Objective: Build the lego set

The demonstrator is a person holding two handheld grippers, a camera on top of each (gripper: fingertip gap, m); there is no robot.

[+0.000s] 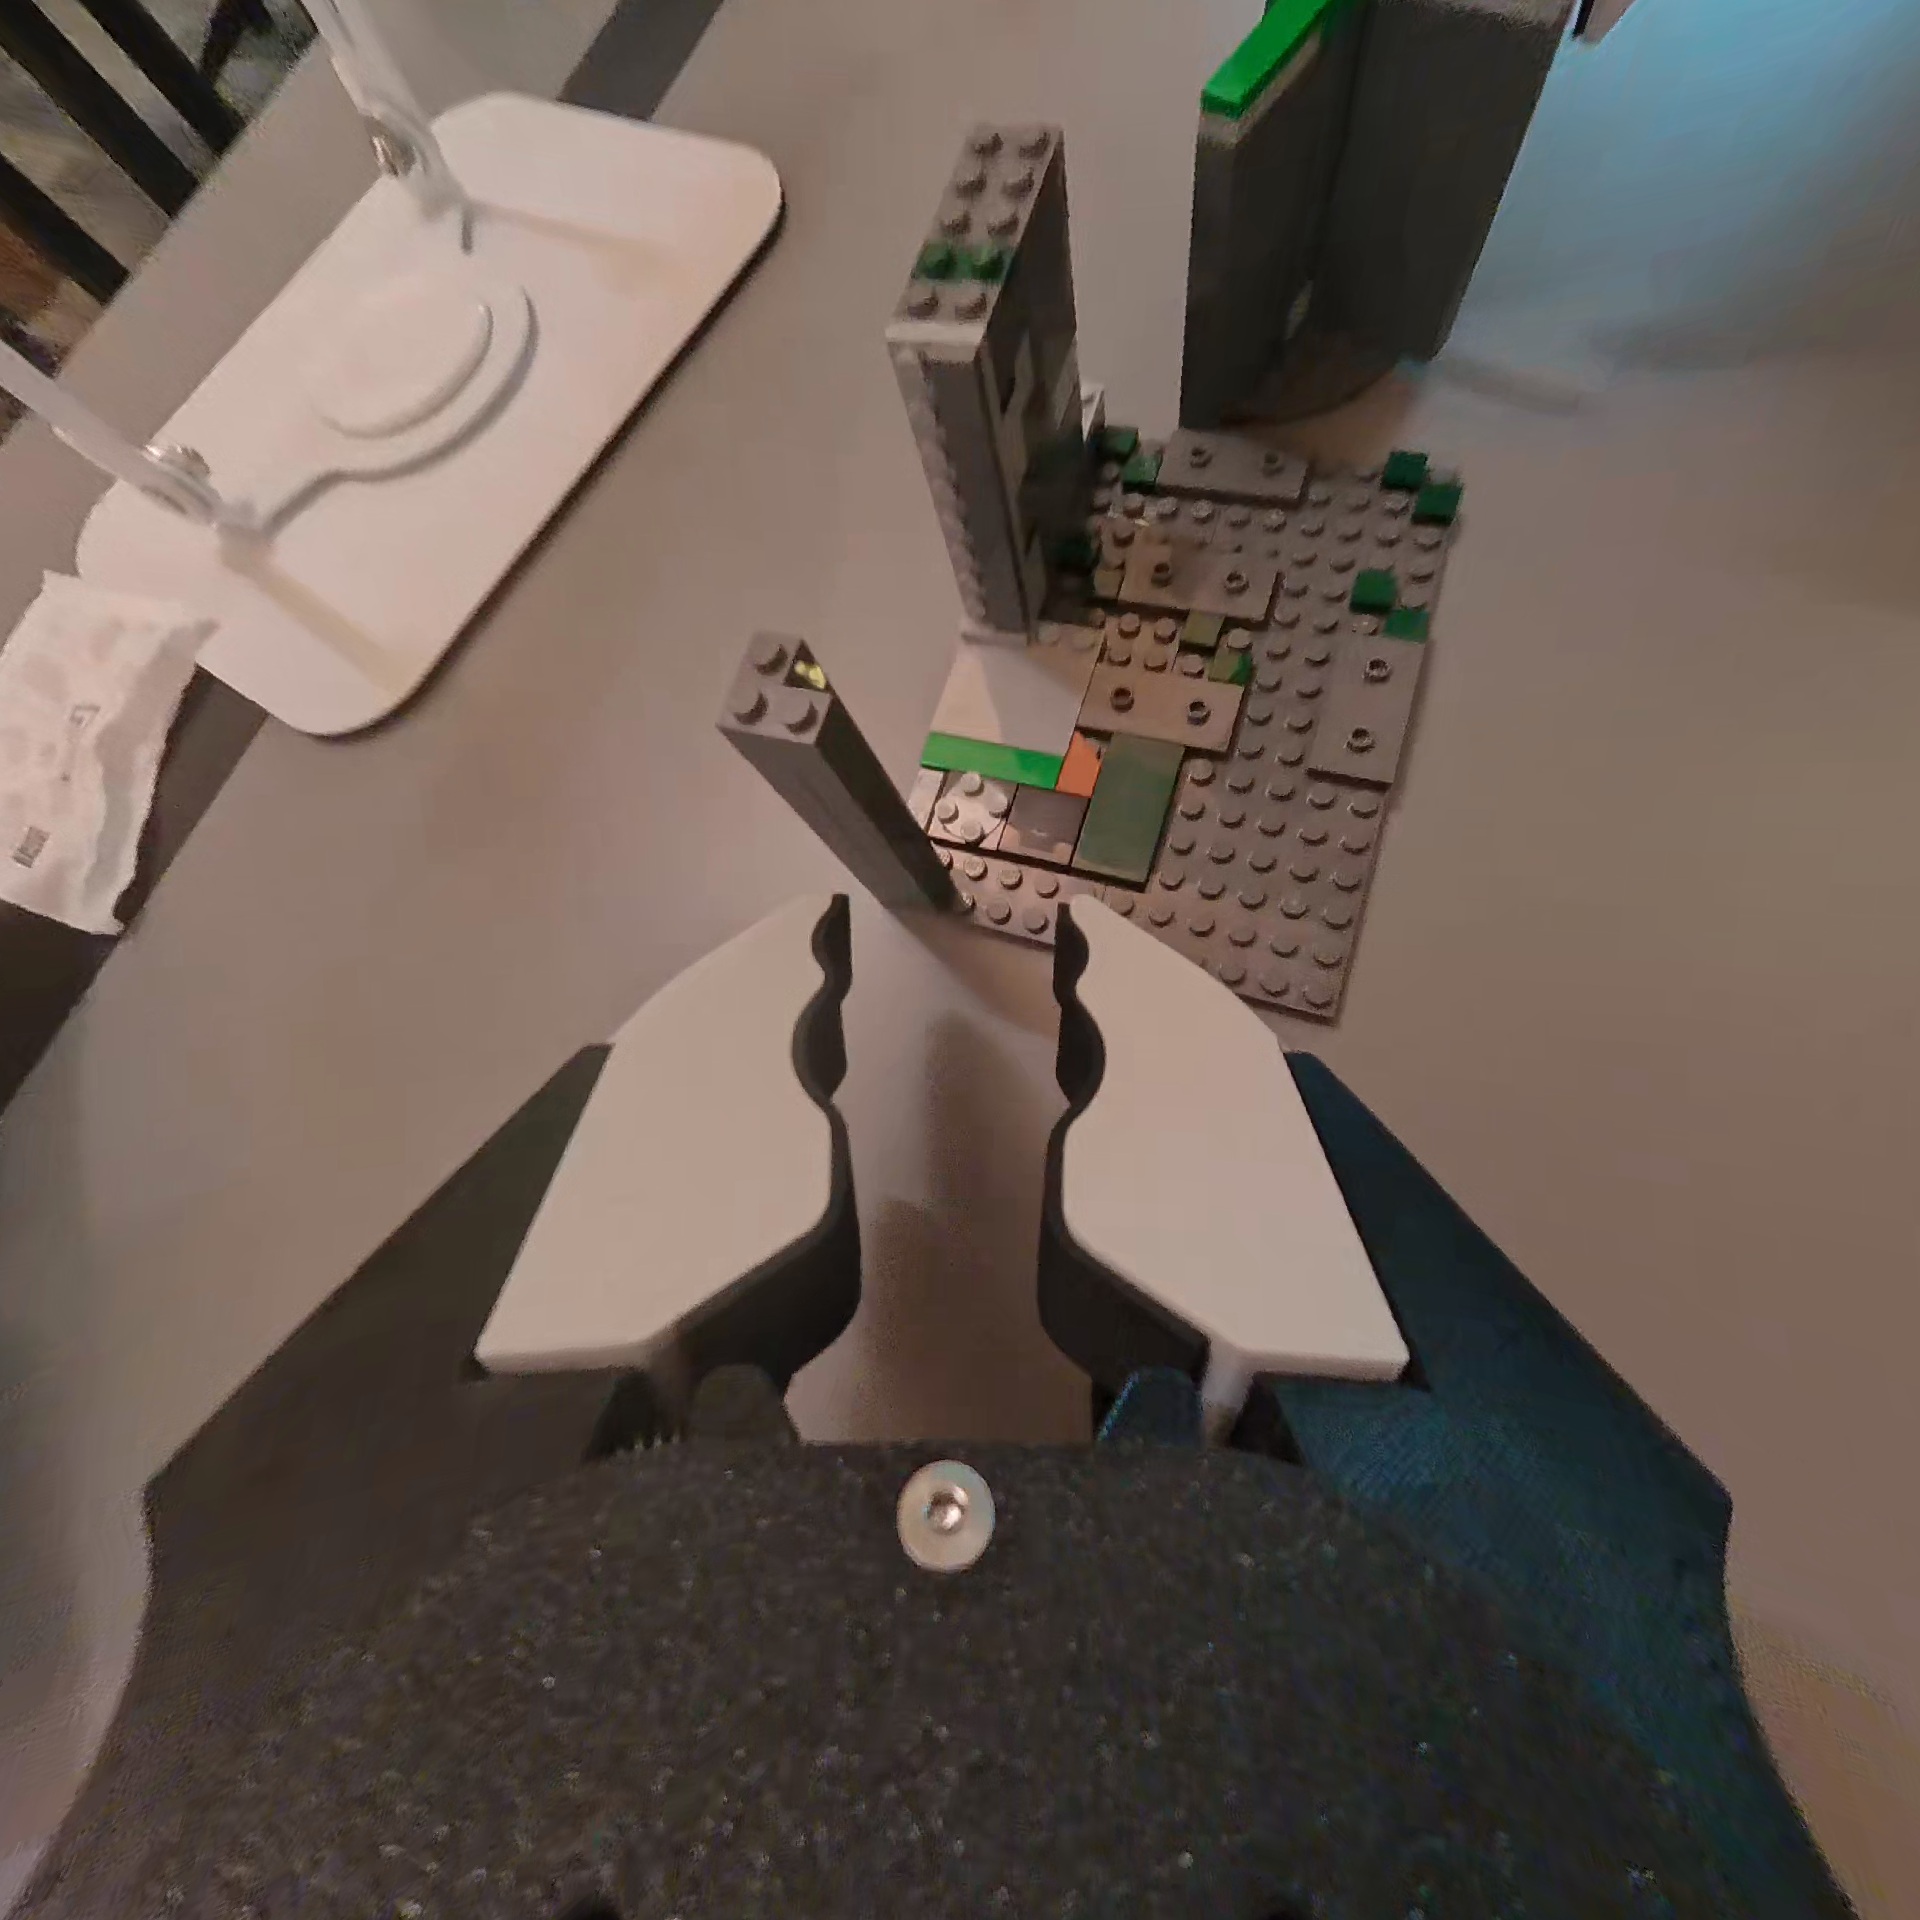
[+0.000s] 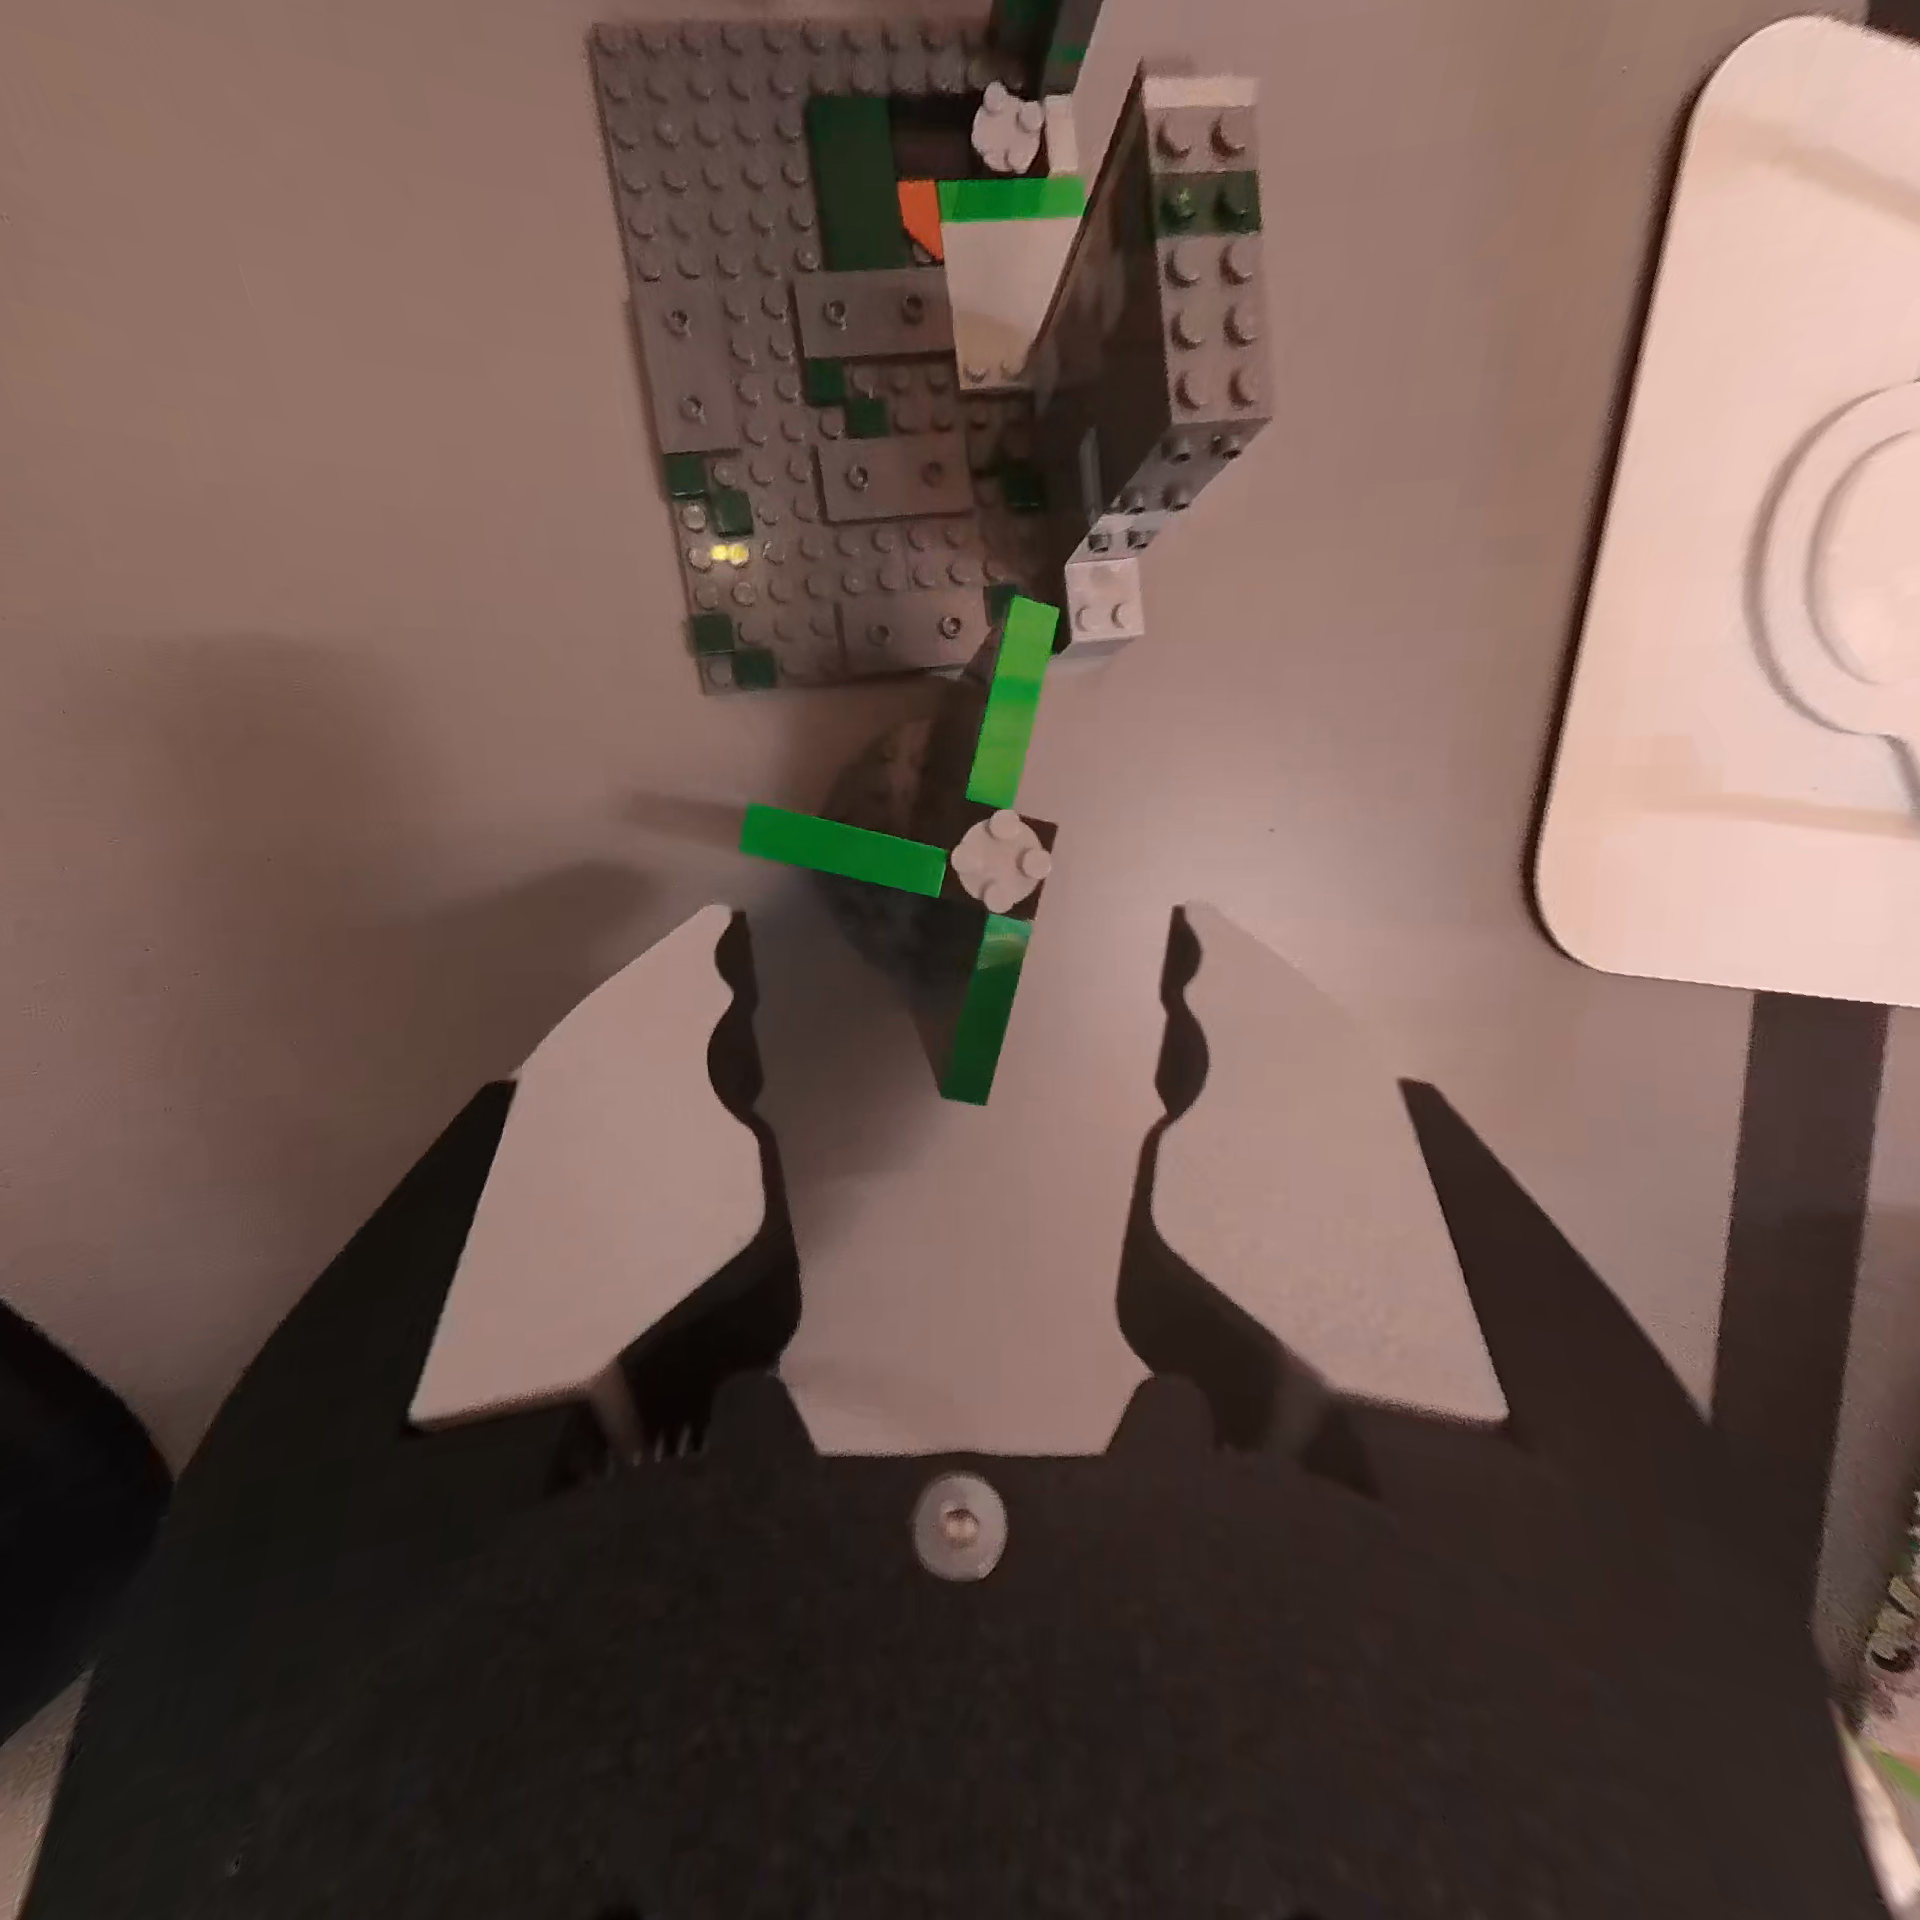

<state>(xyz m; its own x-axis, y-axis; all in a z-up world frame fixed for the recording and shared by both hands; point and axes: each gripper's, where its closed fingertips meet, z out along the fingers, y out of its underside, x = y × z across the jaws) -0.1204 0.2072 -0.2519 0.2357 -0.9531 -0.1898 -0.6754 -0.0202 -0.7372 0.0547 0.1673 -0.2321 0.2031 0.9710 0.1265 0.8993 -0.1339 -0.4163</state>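
**Both sets of fingers spread and empty over the Lego build**

Left wrist view: your left gripper (image 1: 954,914) hangs above the desk (image 1: 468,987) with its fingers (image 1: 727,1091) spread; nothing sits between them. Just ahead of the tips lies the grey studded baseplate (image 1: 1278,862), flat on the desk. A thin dark grey column (image 1: 831,779) rises from its near-left corner and reads as leaning toward the camera's left. Behind it, on the plate's far-left side, stands a taller grey slab tower (image 1: 997,395) with a dark green band of studs near its top. A white smooth patch, a bright green tile (image 1: 992,761), an orange piece (image 1: 1081,771) and a dark green tile (image 1: 1130,821) lie low on the plate. Past the plate's far edge stands a tall dark tower (image 1: 1340,239) with a bright green strip on top; you cannot tell whether it touches the plate. A white lamp base (image 1: 416,416) sits well to the left, a crumpled paper (image 1: 73,748) near its corner.

Right wrist view: your right gripper (image 2: 956,920) also has its fingers (image 2: 613,1143) spread wide, empty. The dark tower's top (image 2: 935,904), with three bright green tiles around a pale round stud piece (image 2: 1003,860), sits close under the gap between the tips. The baseplate (image 2: 717,312) lies beyond, the slab tower (image 2: 1205,291) on its right side, the lamp base (image 2: 1714,520) farther right.
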